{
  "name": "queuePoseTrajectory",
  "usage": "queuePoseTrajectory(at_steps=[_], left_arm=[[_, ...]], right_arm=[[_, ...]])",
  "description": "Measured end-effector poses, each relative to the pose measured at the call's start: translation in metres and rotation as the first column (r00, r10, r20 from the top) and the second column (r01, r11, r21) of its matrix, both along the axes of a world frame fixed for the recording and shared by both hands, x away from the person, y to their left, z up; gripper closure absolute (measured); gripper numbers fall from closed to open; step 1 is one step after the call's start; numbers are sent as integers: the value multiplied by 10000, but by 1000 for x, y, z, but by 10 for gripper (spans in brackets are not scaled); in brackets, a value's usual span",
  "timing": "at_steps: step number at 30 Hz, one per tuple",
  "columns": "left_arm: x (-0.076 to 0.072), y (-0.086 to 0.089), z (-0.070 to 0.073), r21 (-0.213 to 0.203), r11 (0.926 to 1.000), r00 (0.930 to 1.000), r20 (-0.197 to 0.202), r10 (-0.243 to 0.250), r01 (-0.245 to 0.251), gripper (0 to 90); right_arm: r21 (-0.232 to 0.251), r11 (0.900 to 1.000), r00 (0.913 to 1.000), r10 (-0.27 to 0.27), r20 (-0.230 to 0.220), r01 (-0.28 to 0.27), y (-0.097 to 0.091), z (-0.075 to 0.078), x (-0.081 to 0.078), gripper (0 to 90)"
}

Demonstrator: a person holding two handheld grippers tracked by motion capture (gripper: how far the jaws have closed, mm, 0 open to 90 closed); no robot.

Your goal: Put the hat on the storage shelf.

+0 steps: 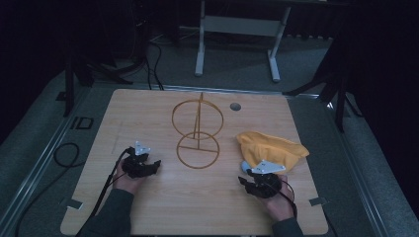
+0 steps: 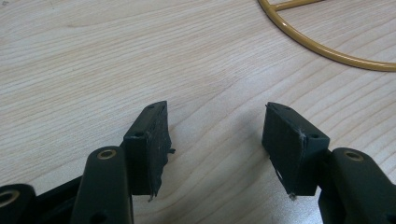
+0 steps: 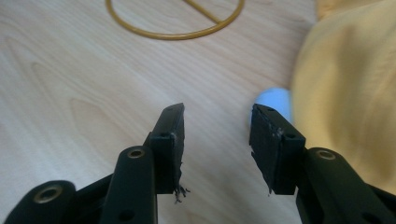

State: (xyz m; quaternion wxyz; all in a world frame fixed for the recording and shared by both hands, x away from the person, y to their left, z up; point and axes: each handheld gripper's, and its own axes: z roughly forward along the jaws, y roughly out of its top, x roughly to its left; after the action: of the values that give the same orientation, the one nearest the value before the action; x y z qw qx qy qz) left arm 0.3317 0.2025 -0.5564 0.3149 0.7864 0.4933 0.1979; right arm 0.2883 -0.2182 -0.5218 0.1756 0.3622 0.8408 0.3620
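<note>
One wire stand (image 1: 197, 131) (two rings) sits mid-table (image 1: 148, 212). One yellow cloth (image 1: 271, 148) lies right of it, one pale blue thing (image 3: 275, 101) at its edge. Two claws: left claw (image 1: 157, 164) open, empty; right claw (image 1: 242, 180) half open, empty, near the cloth.

High view overlooks table (image 1: 148, 207); tongs views skim it closely.

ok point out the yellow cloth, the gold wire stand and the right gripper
yellow cloth (image 1: 273, 148), high view, middle of the fabric
gold wire stand (image 1: 198, 151), high view, base ring crossbar
right gripper (image 3: 217, 128), right gripper view, gap between open jaws
</note>
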Motion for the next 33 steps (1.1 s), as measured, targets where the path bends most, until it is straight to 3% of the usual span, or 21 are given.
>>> queuePoseTrajectory(at_steps=[8,16,20,23,33], left_arm=[[0,0,0,8,10000,10000,-6,10,-10,417],[0,0,0,7,10000,10000,-7,13,-13,416],[0,0,0,6,10000,10000,-6,14,-14,416],[0,0,0,4,10000,10000,-6,16,-16,417],[0,0,0,8,10000,10000,-6,19,-19,416]], right_arm=[[-207,9996,9998,-178,93,180,-5,1,13,558],[-896,9952,9989,-361,287,385,4,-7,28,583],[-1065,9927,9984,-542,181,558,5,-11,35,615],[-1524,9860,9977,-664,147,679,8,-18,39,619],[-1753,9797,9947,-1014,-158,971,8,-23,42,630]])
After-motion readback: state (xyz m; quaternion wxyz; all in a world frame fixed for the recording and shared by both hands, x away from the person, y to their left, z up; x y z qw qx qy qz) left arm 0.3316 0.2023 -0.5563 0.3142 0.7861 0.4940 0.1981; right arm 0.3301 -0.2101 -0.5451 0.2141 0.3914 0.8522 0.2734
